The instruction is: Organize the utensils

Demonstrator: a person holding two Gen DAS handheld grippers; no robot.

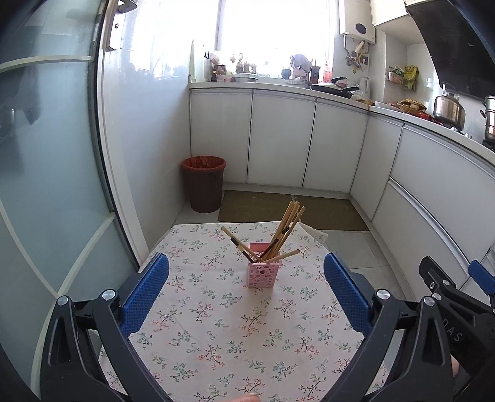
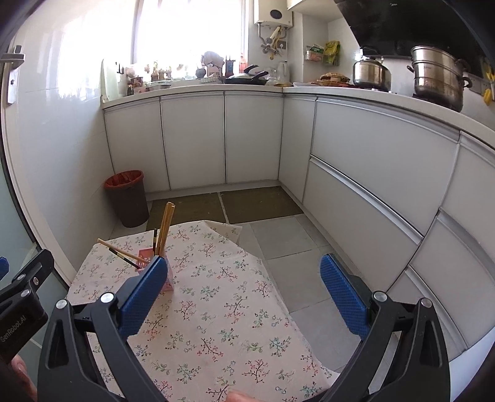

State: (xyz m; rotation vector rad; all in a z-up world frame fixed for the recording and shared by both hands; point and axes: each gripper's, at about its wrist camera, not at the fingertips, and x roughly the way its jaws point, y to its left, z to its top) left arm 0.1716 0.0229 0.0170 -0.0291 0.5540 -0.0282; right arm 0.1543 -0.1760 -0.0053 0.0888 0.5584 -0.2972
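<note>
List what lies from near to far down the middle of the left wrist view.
Left gripper with its jaws wide apart → floral tablecloth → pink holder with chopsticks → floor mats → white cabinets → cluttered countertop → bright window.

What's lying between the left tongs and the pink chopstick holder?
Nothing but bare floral tablecloth between the open left tongs and the pink perforated holder, per the left wrist view.

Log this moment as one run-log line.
left claw: open, empty | right claw: open, empty | chopsticks: all in pink holder, splayed | holder: upright on floral cloth | loose utensils: none seen
</note>
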